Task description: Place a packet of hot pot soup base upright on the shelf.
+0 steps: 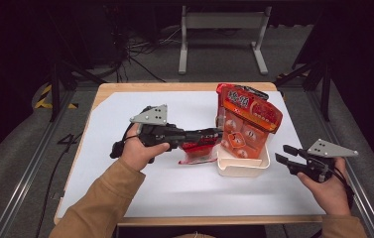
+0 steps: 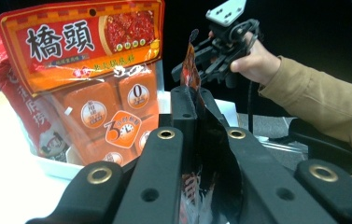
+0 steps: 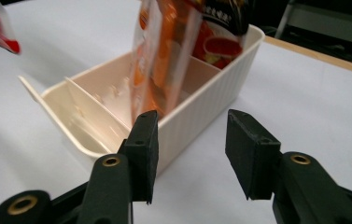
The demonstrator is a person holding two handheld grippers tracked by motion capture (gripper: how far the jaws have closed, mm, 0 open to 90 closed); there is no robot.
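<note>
High view: left gripper (image 1: 209, 135) pinches a shiny flat red pouch (image 1: 198, 148) just beside the ribbed cream bin (image 1: 241, 168). Right gripper (image 1: 282, 153) has spread jaws holding nothing.

Orange packet (image 1: 246, 124) (red banner, white circles) in a cream bin (image 1: 241, 166); black tools.

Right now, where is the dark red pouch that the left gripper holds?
In the high view the dark red pouch is near the table's middle, clamped in the left gripper, just left of the cream bin that holds the orange packet.
</note>
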